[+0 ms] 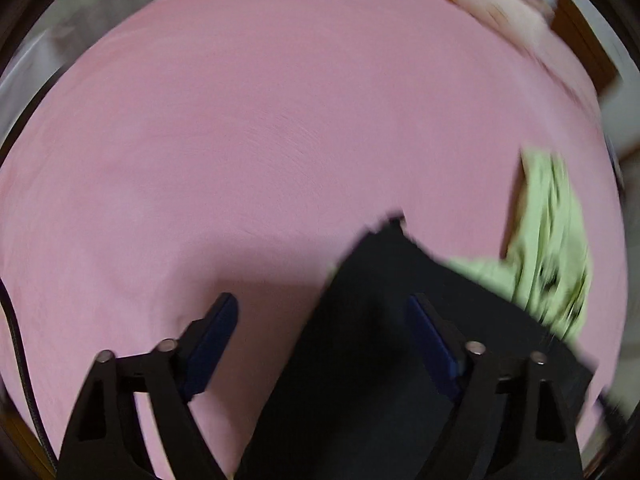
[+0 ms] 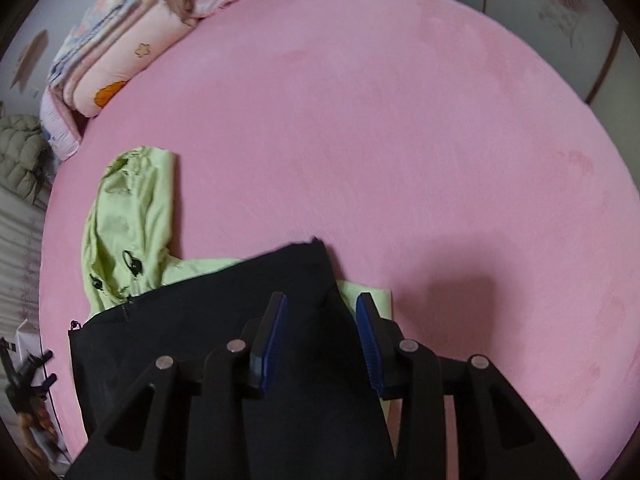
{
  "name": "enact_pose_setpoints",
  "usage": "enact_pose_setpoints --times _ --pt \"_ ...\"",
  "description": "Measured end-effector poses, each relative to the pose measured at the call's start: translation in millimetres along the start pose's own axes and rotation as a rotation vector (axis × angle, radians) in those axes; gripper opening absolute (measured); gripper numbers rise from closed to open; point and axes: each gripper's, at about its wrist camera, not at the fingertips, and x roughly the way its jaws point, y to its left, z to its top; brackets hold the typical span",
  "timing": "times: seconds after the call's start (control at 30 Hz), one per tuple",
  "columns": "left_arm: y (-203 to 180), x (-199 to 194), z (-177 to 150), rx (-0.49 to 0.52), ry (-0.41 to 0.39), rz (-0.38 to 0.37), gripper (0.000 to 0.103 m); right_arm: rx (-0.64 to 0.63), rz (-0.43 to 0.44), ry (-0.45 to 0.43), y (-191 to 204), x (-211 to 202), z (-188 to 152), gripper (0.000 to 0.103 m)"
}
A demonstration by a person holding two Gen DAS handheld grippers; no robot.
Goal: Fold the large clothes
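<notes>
A jacket lies on the pink bed [image 2: 400, 120], with a black part [image 2: 200, 312] folded over a light green part and its hood [image 2: 128, 216]. My right gripper [image 2: 320, 298] hangs over the black part's right corner. Its blue pads stand apart, the cloth lies between and below them, and neither pad presses on it. In the blurred left wrist view my left gripper [image 1: 322, 300] is open wide. The black cloth [image 1: 380, 280] lies under its right finger [image 1: 430, 336], pink bed [image 1: 240, 120] under its left one. The green cloth [image 1: 552, 232] shows at the right.
Folded pastel quilts [image 2: 120, 52] are stacked at the bed's far left corner. A grey padded coat [image 2: 20, 152] lies beyond the left edge. A pale patterned wardrobe door [image 2: 560, 12] stands beyond the far right edge. Bare pink bed stretches ahead.
</notes>
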Motion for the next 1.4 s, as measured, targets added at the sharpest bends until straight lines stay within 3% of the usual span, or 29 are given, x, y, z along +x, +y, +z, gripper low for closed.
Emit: enact_pose_setpoints --times 0.13,0.33,0.37,0.4,0.43,0.47,0.53,0.6,0.8,0.93,1.0,1.1,1.17,1.27,1.33,1.4 --pt "-27 25 -15 0.191 0.003 0.016 0.077 -0.03 -0.038 0.032 1 19 -9 0.036" --pt "-50 49 -24 0.3 0.012 0.06 0.076 -0.118 -0.095 0.069 10 51 -20 0.036" --pt "-51 52 -24 0.306 0.015 0.062 0.066 -0.121 -0.101 0.073 10 55 -22 0.036" --pt "-49 52 -26 0.309 0.014 0.063 0.043 -0.124 -0.103 0.072 9 56 -24 0.036" --pt "-48 52 -29 0.31 0.013 0.098 0.03 -0.131 -0.103 0.078 9 59 -26 0.035" --pt "-46 51 -30 0.309 0.009 0.145 0.012 -0.139 -0.107 0.08 9 59 -28 0.026" --pt "-40 41 -31 0.269 -0.007 0.127 0.009 -0.178 -0.129 0.067 12 55 -31 0.004" --pt "-33 30 -34 0.232 -0.023 0.112 0.007 -0.188 -0.139 0.034 12 43 -35 0.003" --pt "-25 36 -59 0.267 -0.015 0.149 0.007 -0.214 -0.189 0.021 1 40 -53 0.001" --pt "-31 36 -52 0.179 -0.014 0.17 0.014 -0.266 -0.269 -0.004 14 43 -50 0.003" --pt "-35 24 -51 0.155 -0.044 0.205 0.031 -0.273 -0.313 -0.02 22 37 -49 0.003" --pt "-54 -8 -60 0.171 -0.154 0.245 0.058 -0.283 -0.371 -0.125 42 12 -56 0.005" --pt "-71 -35 -81 0.2 -0.224 0.201 0.066 -0.293 -0.313 -0.187 63 -7 -69 0.013" --pt "-92 -59 -125 0.243 -0.243 0.114 0.067 -0.324 -0.137 -0.223 104 -30 -104 0.023" --pt "-101 -60 -154 0.273 -0.234 0.084 0.067 -0.352 0.001 -0.196 128 -37 -132 0.023" --pt "-115 -53 -182 0.314 -0.213 0.103 0.067 -0.4 0.105 -0.123 154 -32 -162 0.023"
